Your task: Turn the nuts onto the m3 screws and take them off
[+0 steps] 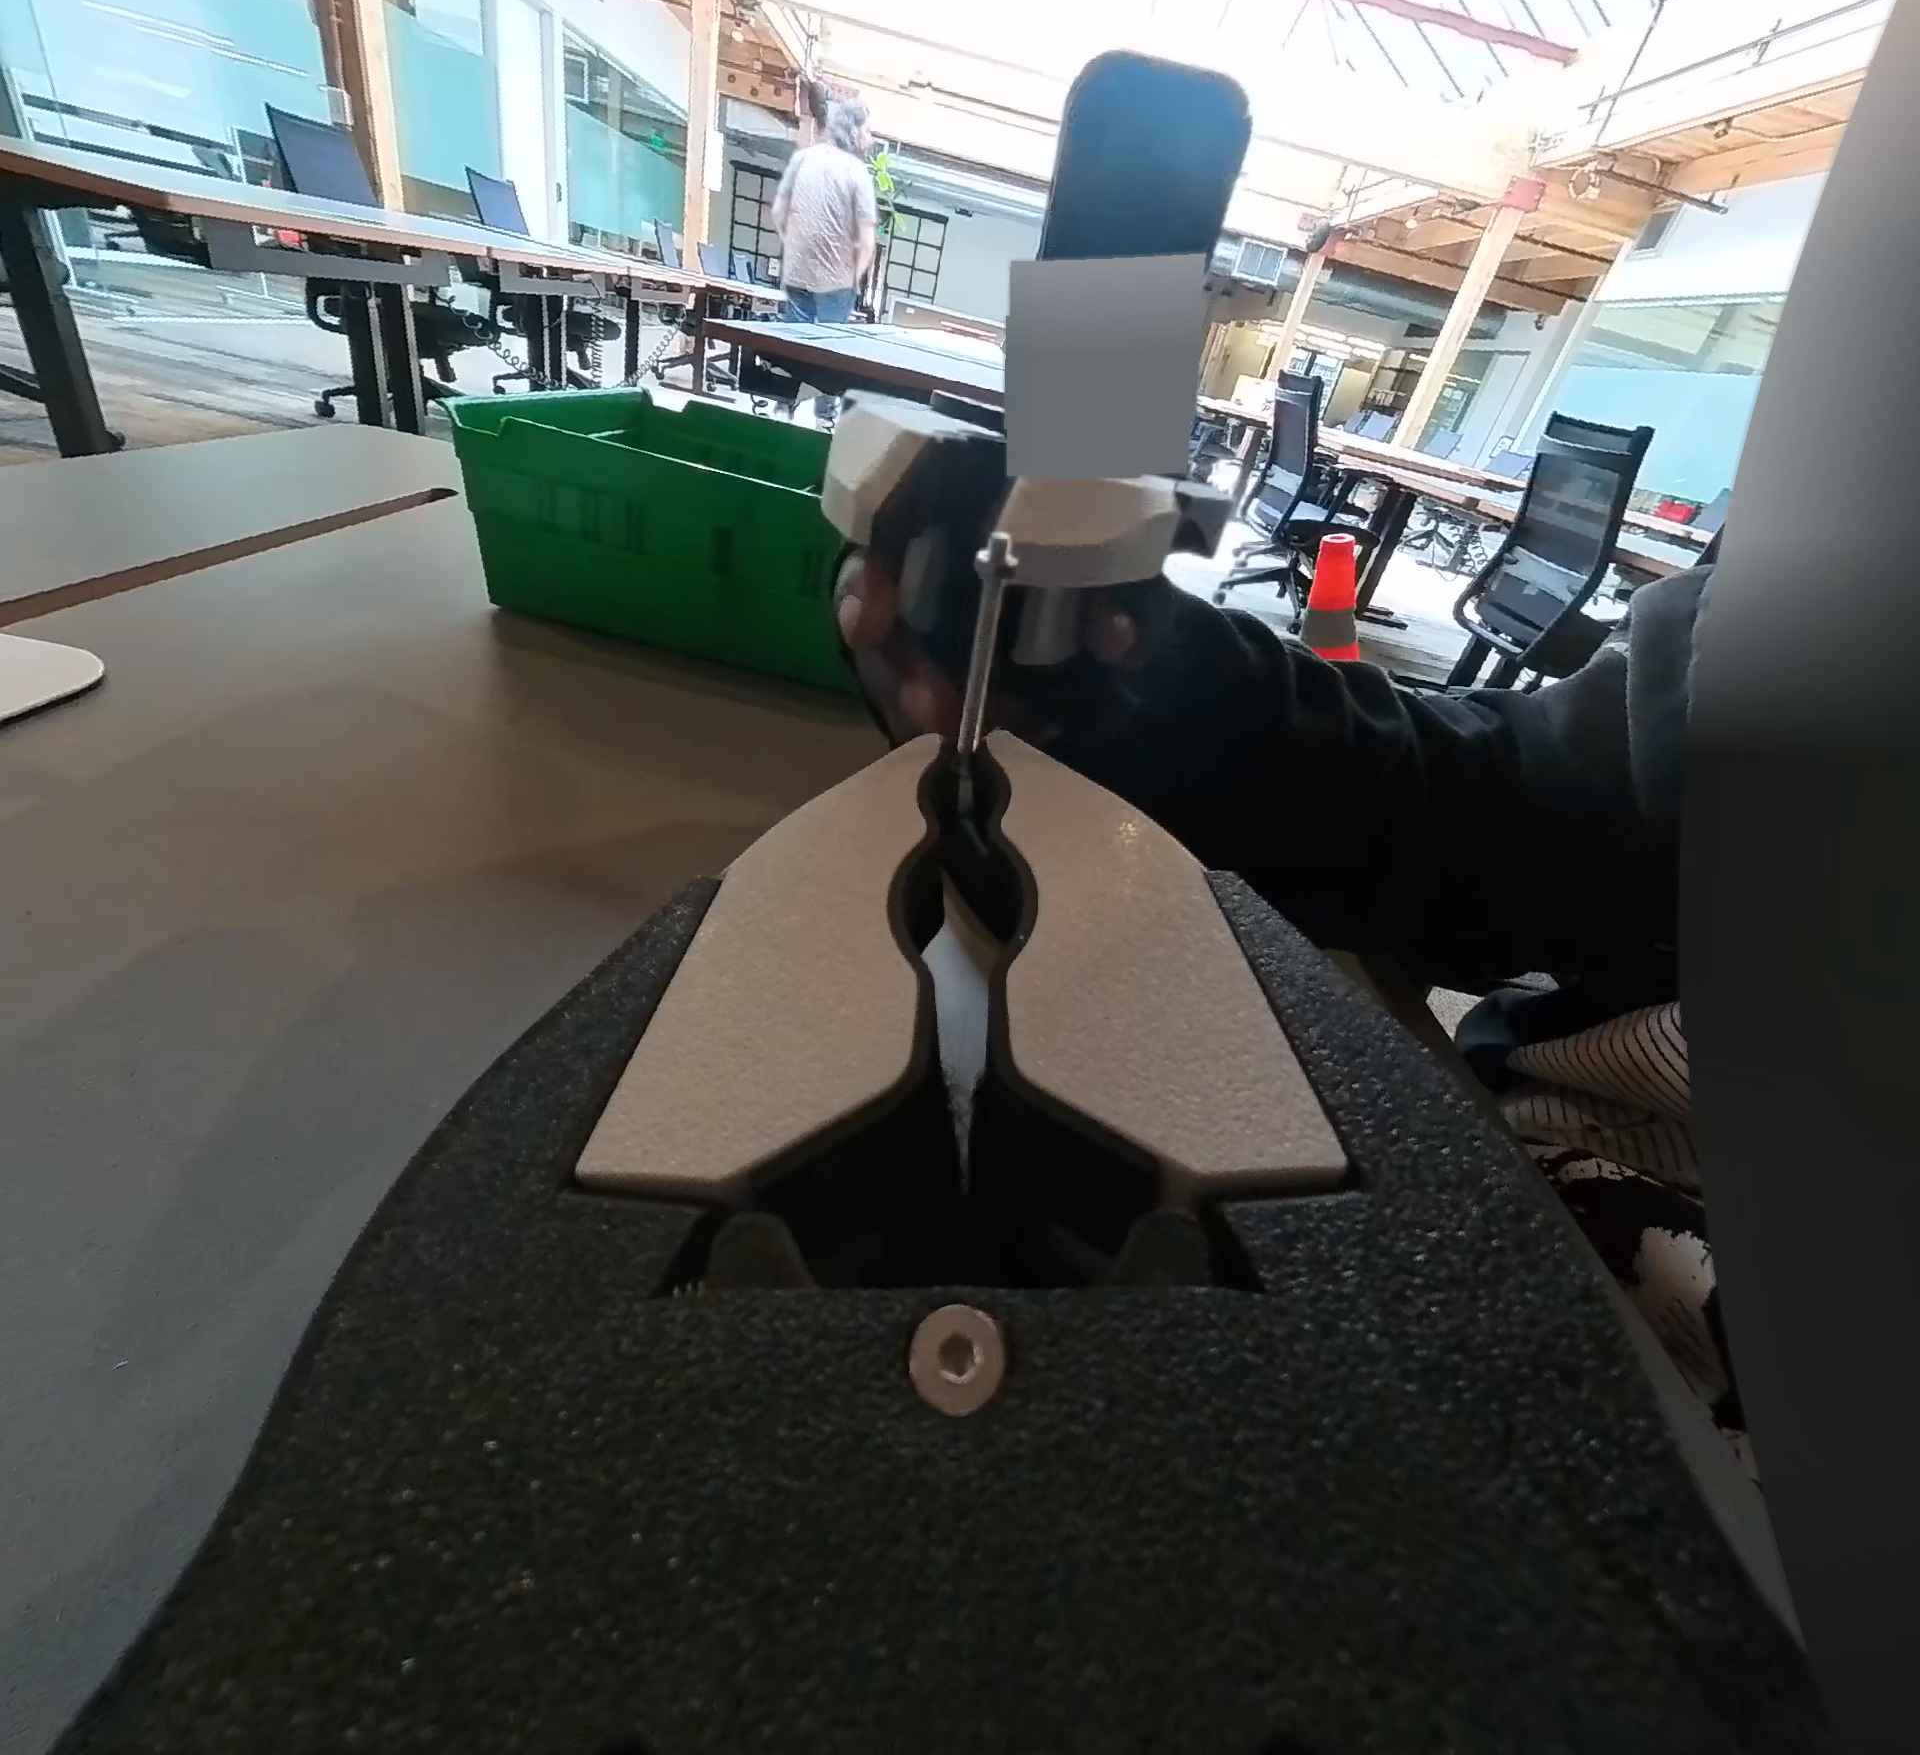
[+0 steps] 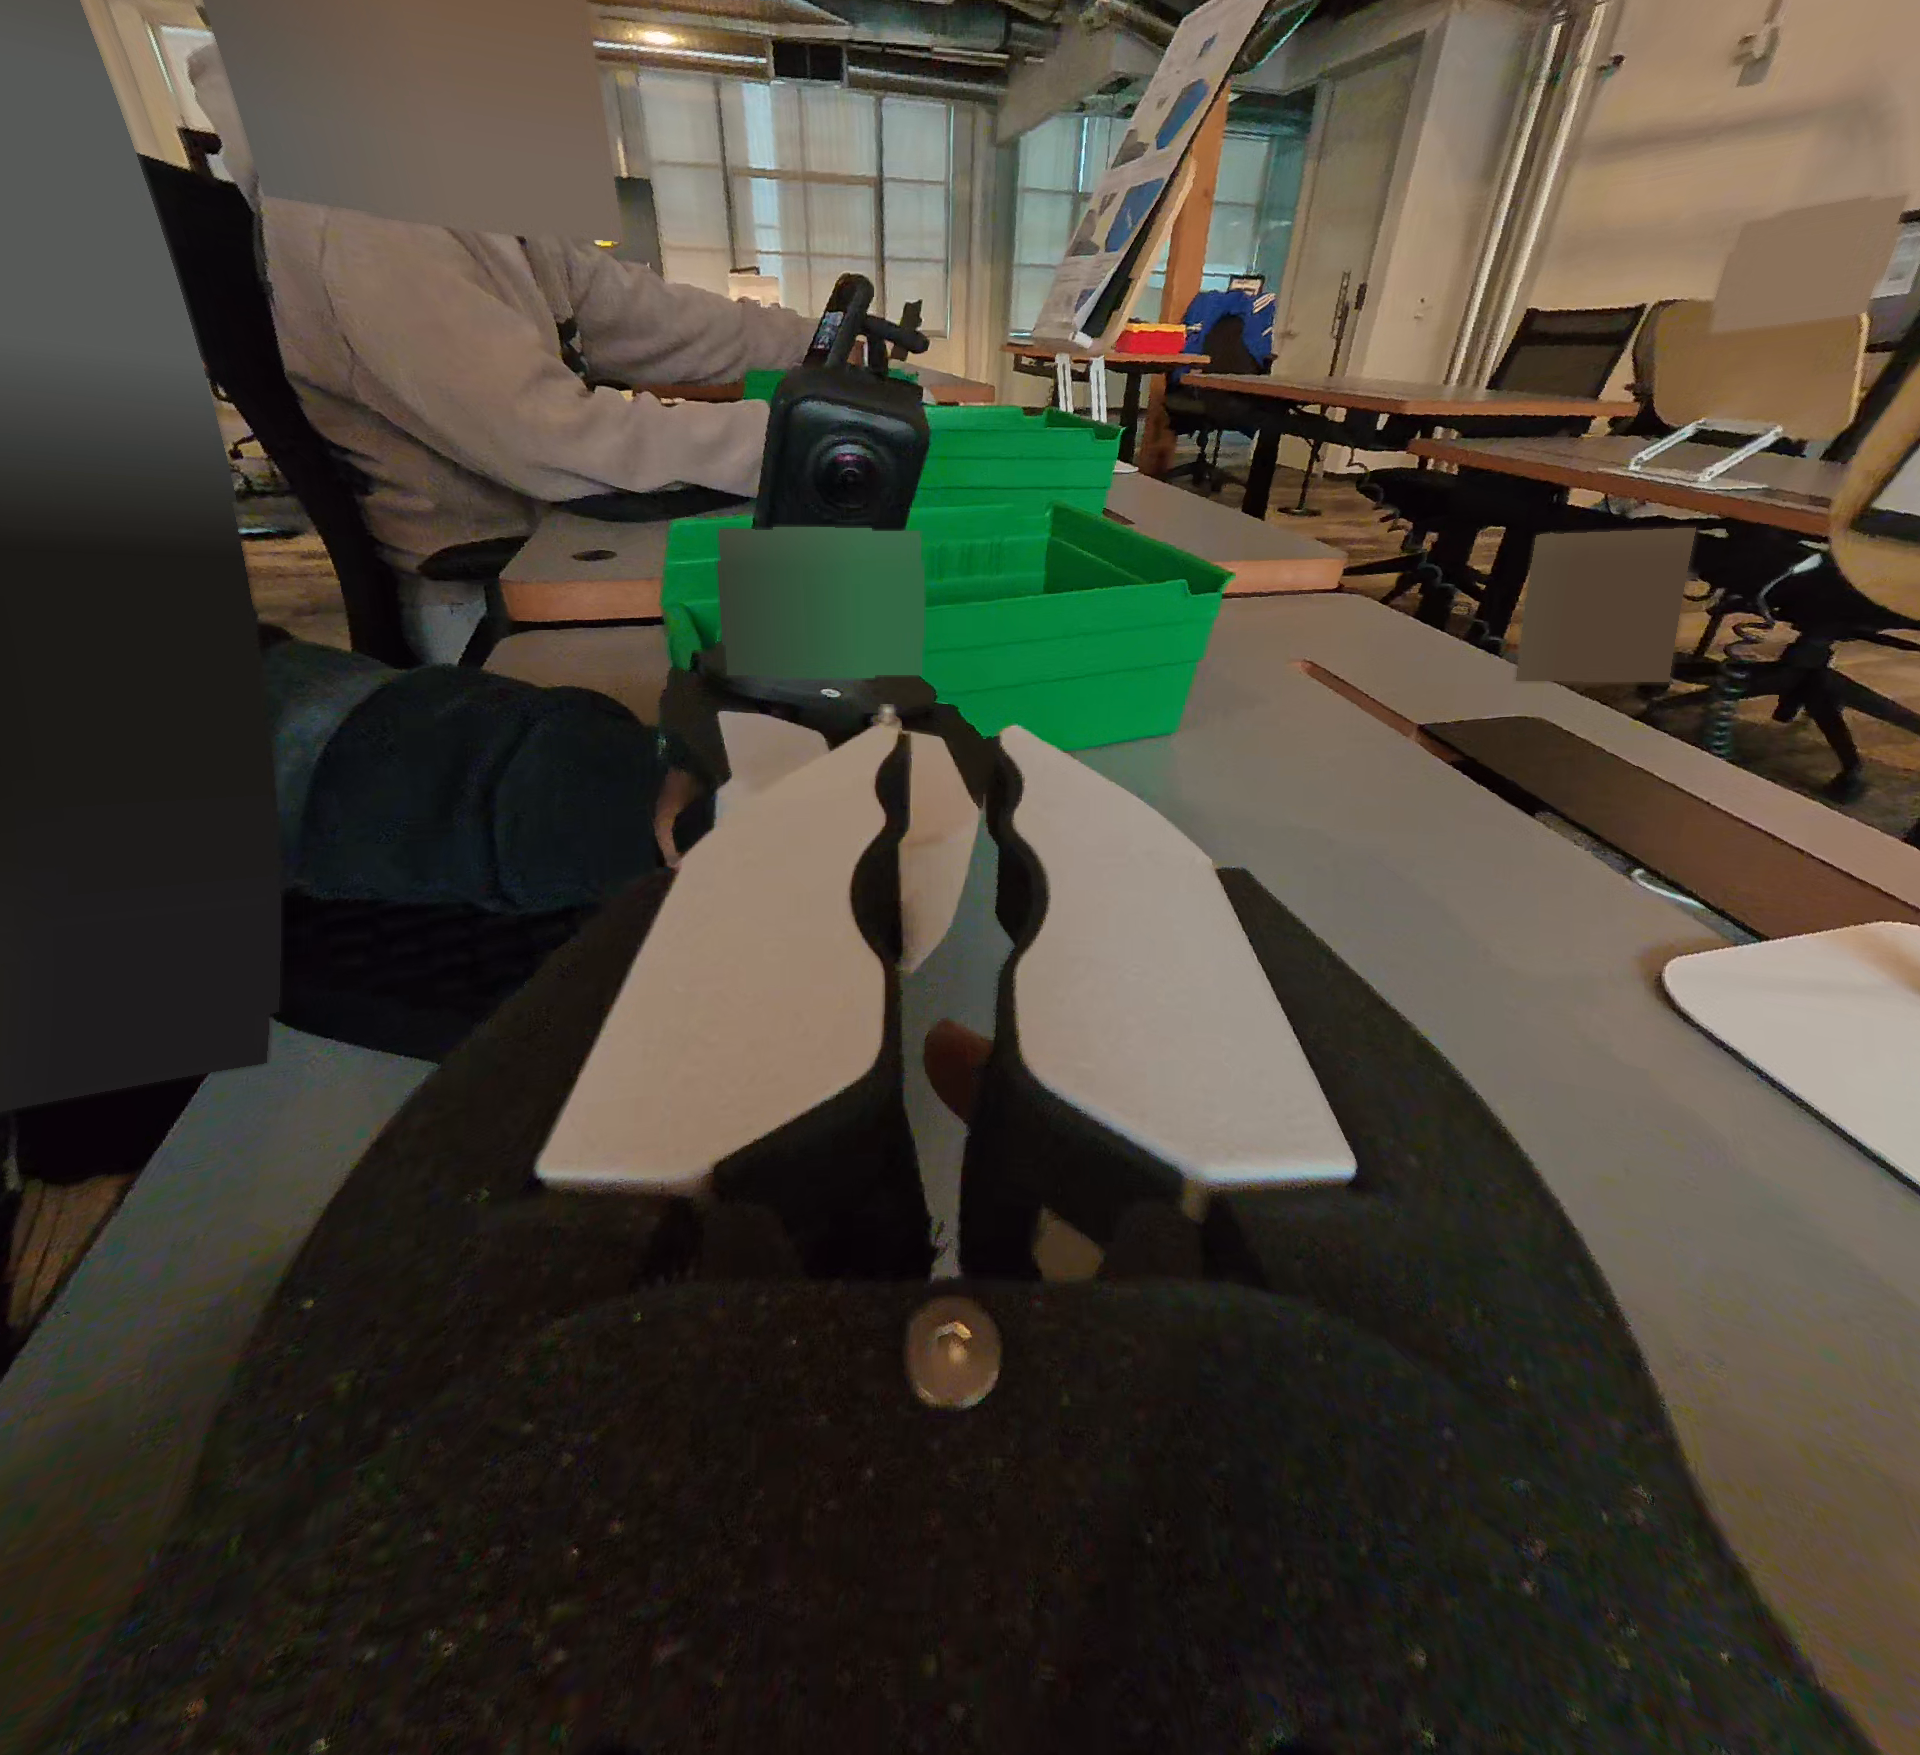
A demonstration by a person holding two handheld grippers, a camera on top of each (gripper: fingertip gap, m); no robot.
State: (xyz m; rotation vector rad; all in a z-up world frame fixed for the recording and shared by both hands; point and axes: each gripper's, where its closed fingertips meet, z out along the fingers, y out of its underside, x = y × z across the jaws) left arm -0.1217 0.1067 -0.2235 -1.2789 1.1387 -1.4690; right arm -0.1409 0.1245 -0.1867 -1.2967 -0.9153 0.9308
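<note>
A long thin screw stands up from the left claw (image 1: pixel 966 749).

The screw (image 1: pixel 982 656) is silver, skinny and shiny, with a small nut (image 1: pixel 997 552) near its top. The left claw pinches its bottom end. The right claw (image 2: pixel 940 749) is spread a little around the screw's tip, above the grey worktop (image 1: pixel 312 822), near the green bin (image 1: pixel 644 521).

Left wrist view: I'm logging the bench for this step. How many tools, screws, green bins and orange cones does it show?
Tools: 2, the left tool and the right tool
Screw: 1
Green bin: 1
Orange cone: 1
Total: 5
</note>
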